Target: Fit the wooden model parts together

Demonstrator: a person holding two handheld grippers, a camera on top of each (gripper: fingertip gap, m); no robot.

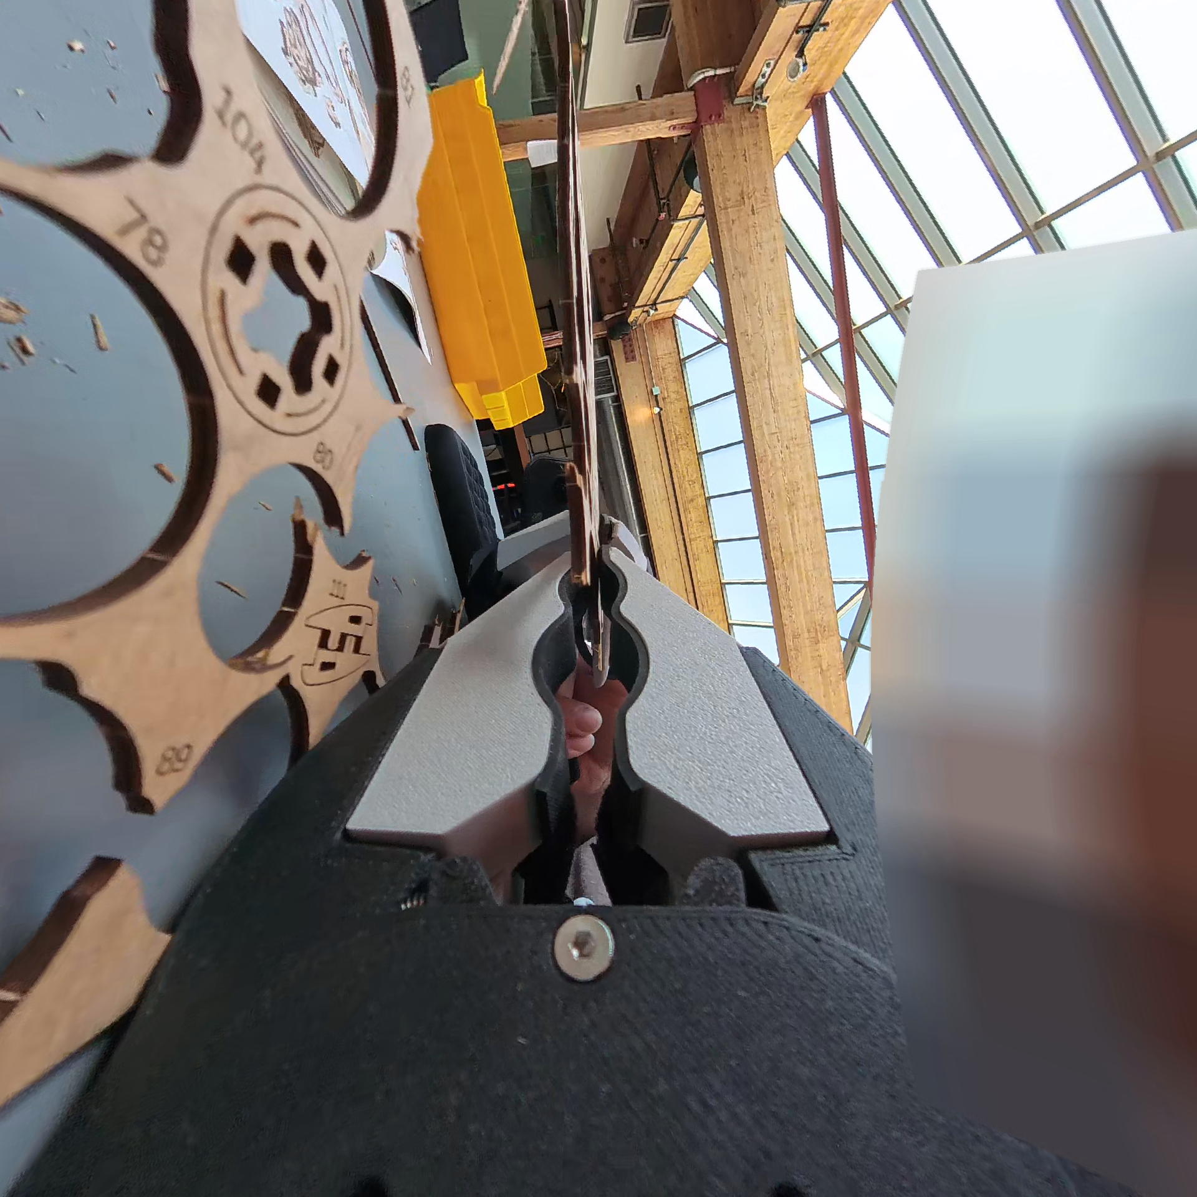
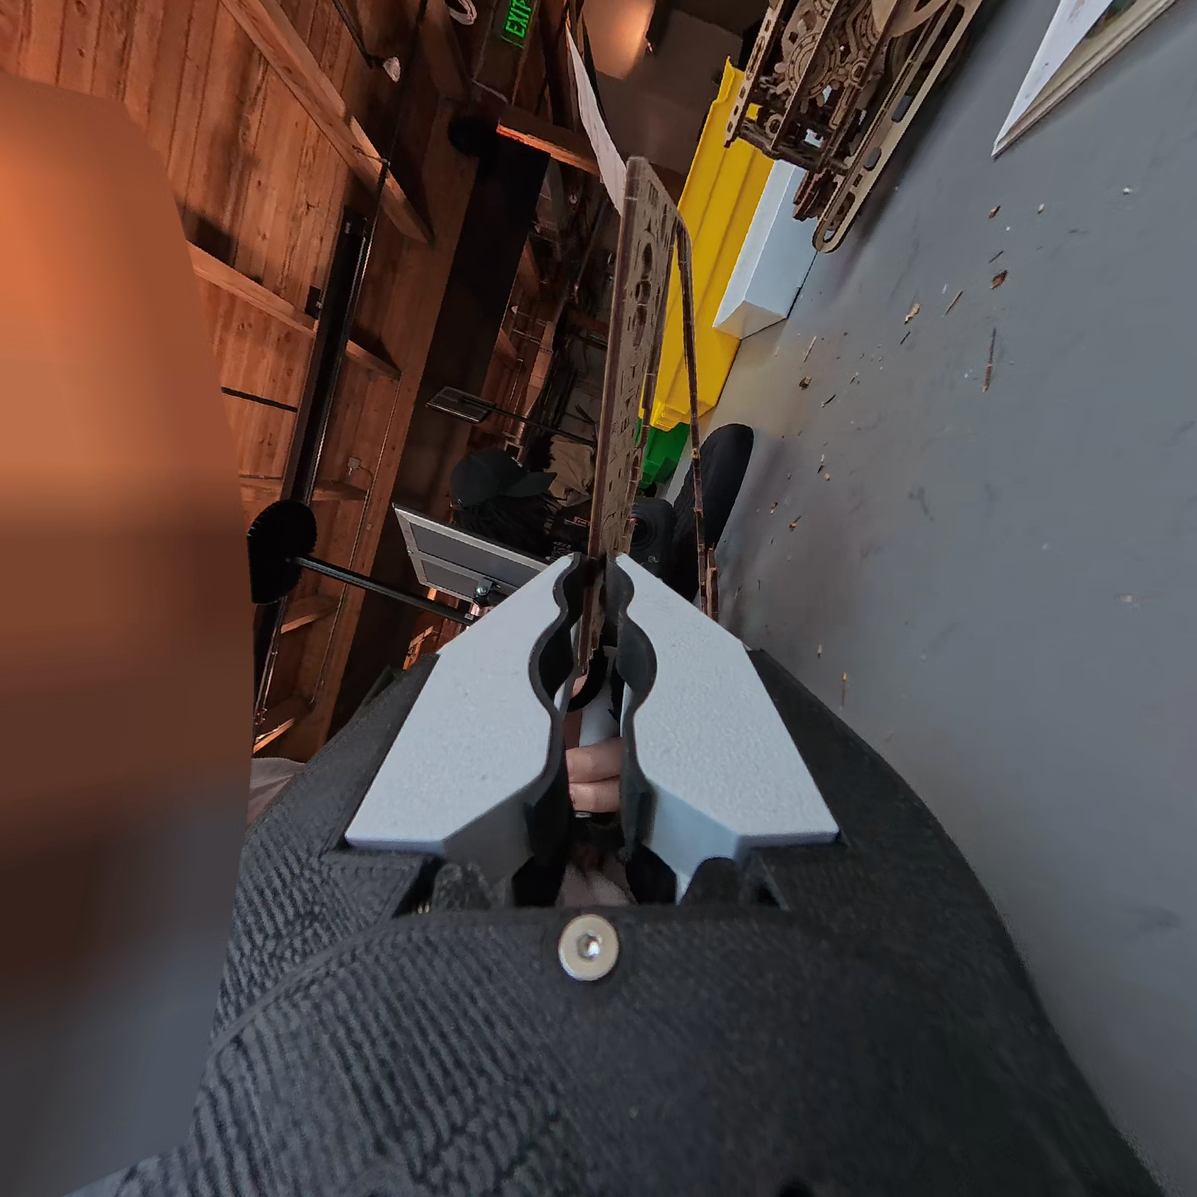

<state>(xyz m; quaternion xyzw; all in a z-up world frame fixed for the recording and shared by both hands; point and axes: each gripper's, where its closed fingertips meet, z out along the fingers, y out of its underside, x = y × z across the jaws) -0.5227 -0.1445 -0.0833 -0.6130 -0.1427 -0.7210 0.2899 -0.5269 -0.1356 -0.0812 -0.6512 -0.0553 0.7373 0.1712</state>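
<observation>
My left gripper (image 1: pixel 591 570) is shut on the edge of a thin laser-cut wooden sheet (image 1: pixel 575 272), seen edge-on and running up from the fingertips. My right gripper (image 2: pixel 592 563) is shut on a wooden parts sheet (image 2: pixel 638 337) with many cut-outs, also held nearly edge-on, above the grey table. A second thin wooden strip (image 2: pixel 692 401) runs beside it on its right. A punched-out plywood sheet (image 1: pixel 214 337) with round holes lies on the grey table (image 1: pixel 78 453) at my left. A partly built wooden model (image 2: pixel 829 97) stands at the far end of the table.
Yellow bins (image 1: pixel 479 259) stand at the table's far edge, also in the right wrist view (image 2: pixel 719 259), with a green bin (image 2: pixel 664 453) below. A white box (image 2: pixel 771 259) sits by the model. Printed sheets (image 1: pixel 317 84) and wood splinters (image 2: pixel 913 311) lie on the table. A white panel (image 1: pixel 1036 453) stands at right. Left tips and right tips are each some 25 cm from the partly built wooden model (image 2: pixel 829 97).
</observation>
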